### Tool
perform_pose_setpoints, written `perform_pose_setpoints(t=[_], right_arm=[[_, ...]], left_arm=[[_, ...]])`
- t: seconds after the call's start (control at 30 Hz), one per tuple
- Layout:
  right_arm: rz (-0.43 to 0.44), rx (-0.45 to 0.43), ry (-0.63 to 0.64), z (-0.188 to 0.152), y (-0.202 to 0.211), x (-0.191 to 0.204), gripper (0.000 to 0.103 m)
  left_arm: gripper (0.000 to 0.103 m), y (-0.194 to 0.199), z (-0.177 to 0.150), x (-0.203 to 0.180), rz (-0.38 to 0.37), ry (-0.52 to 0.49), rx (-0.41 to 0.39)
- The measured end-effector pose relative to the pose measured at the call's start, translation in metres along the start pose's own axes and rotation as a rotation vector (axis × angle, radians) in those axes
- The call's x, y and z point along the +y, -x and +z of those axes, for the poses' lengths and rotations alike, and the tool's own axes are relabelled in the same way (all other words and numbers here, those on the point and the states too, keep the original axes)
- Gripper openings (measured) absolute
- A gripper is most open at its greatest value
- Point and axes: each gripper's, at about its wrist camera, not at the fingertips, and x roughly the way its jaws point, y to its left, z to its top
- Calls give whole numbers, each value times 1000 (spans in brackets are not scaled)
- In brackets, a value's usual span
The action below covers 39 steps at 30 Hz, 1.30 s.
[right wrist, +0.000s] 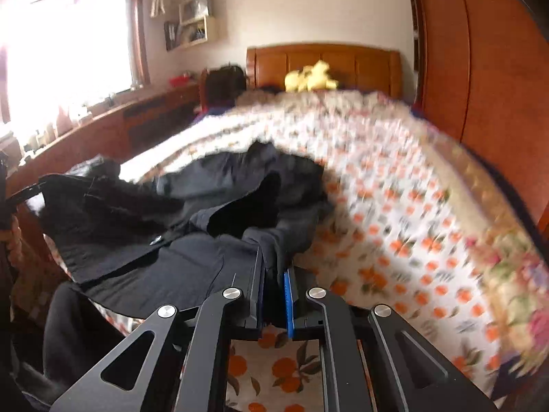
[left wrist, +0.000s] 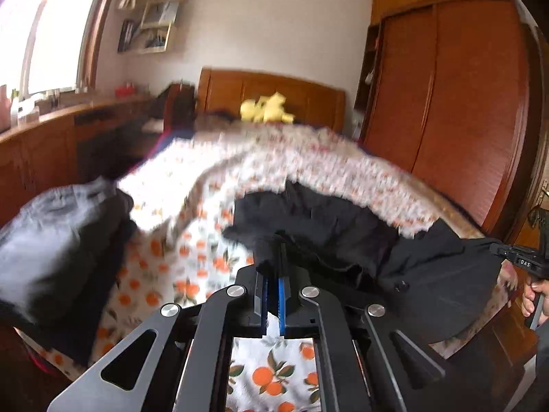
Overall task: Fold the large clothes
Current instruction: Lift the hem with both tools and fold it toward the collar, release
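A black garment (left wrist: pixel 343 226) is held over the near end of the bed (left wrist: pixel 192 261), one edge clamped in the left gripper (left wrist: pixel 272 257) and another in the right gripper (right wrist: pixel 274 267), both closed on the cloth. No fold is yet to be seen: the cloth is bunched and creased between them. The task is judged barely begun, with spreading and all folds left.

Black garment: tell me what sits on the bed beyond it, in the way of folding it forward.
Nothing visible. Both tools, left and right, are shut on the black garment, and the bedspread beyond it is bare up to the yellow toy at the headboard. A grey pile lies off to the left.
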Motion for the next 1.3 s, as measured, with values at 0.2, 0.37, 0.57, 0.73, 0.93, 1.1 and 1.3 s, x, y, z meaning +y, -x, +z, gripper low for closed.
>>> perform_pose_setpoints(t=[0.2,0.37,0.57,0.73,0.93,1.1,1.3], right_arm=[[-22,-83,62,11,72,11,7],[-28,-73,81,-2,92,13,8],[-1,-37,67,-8,64,8,8],[2,-72,87,19,24,3,8],[-7,-61,76,59,-53,-18,8],[-55,-43,100,102,-129,-31,8],[-125,-39,102,143,-203,-45,9]], left_arm=[[4,70,17,-26,-22,-37,-86],[4,96,7,-38,-39,-46,-78],[5,63,-2,-31,-29,-28,-20],[5,9,17,-22,12,-65,-17],[5,-69,52,-8,42,-55,-13],[5,-139,81,8,111,-63,2],[5,-202,105,25,171,-69,27]])
